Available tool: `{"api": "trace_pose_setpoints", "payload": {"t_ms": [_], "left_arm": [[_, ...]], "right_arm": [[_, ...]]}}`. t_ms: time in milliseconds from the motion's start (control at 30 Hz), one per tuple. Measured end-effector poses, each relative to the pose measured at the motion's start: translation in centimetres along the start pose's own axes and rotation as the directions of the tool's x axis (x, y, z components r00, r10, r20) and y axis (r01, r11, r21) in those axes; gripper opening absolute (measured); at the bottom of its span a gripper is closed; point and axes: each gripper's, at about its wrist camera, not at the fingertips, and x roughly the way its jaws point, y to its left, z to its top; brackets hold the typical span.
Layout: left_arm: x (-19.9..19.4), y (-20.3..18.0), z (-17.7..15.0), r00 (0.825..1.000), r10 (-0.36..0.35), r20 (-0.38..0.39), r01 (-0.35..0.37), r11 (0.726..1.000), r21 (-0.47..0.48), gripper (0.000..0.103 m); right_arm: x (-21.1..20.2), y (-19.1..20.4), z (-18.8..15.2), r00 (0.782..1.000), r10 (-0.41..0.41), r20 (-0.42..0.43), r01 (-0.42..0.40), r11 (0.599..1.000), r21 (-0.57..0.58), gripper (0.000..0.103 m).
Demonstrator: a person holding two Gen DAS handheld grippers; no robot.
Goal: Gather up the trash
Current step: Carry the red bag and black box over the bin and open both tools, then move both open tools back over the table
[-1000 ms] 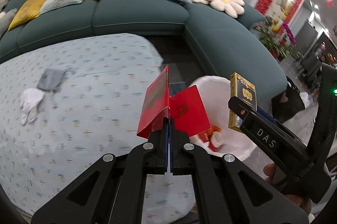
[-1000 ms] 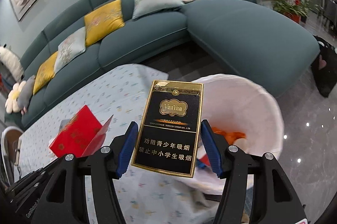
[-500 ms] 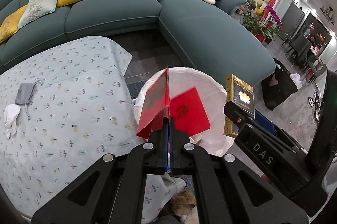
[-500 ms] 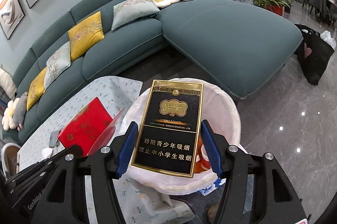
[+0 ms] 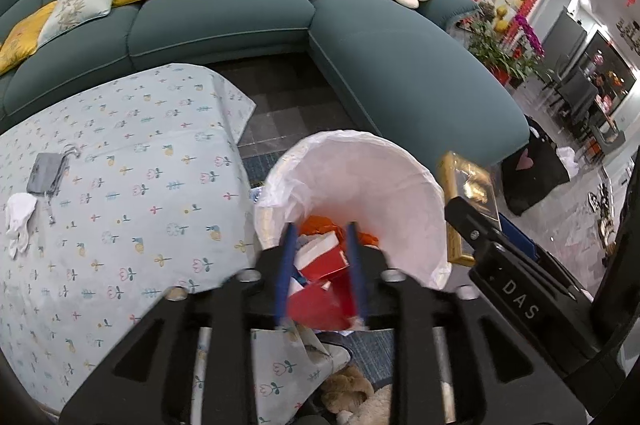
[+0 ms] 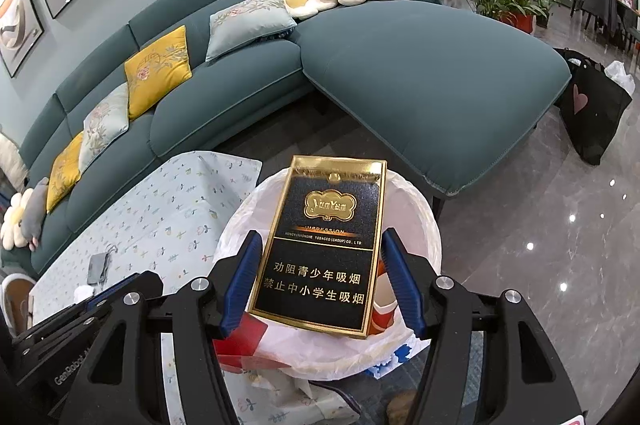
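A bin with a white liner (image 5: 360,177) stands beside the table, with orange and red scraps inside. My left gripper (image 5: 320,229) hovers over its mouth and its jaws are opening. A red folded carton (image 5: 320,301) is loose between the blue pads, which do not press on it, and it is blurred over the bin. My right gripper (image 6: 322,237) is shut on a black and gold cigarette box (image 6: 320,245), held upright above the bin (image 6: 416,209). That box (image 5: 468,185) also shows to the right in the left wrist view.
A table with a floral cloth (image 5: 120,205) lies left of the bin, bearing a grey pouch (image 5: 48,171) and a white cloth (image 5: 18,221). A teal sofa (image 5: 400,65) curves behind. A black bag (image 6: 588,113) sits on the floor at right.
The left jaws have parted and the red carton has slipped down from between them towards the bin. The right gripper still holds the cigarette box above the bin.
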Motion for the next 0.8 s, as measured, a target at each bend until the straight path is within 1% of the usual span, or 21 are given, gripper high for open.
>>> {"api": "trace_pose_setpoints", "payload": {"t_ms": [167,433,567,800], "left_arm": [[-0.5,1.1,0.2,1.000,0.021,0.014,-0.021,0.999,-0.030,0.042],[-1.3,3.1,0.4,0.999,0.038,0.027,-0.036,0.997,-0.070,0.042],[-1.8,4.3,0.3,0.998,0.051,0.032,-0.047,0.995,-0.090,0.043],[-3.0,7.4,0.0,0.994,0.093,0.049,-0.086,0.987,-0.133,0.050]], "right_arm": [[-0.2,0.5,0.2,1.000,0.005,0.008,-0.005,1.000,-0.012,0.060],[-0.7,0.9,0.3,1.000,0.016,0.009,-0.016,1.000,-0.026,0.060],[-0.9,1.8,0.3,1.000,0.022,0.009,-0.022,0.999,-0.043,0.060],[-1.3,4.4,0.2,0.999,0.041,0.004,-0.041,0.995,-0.090,0.060]]}}
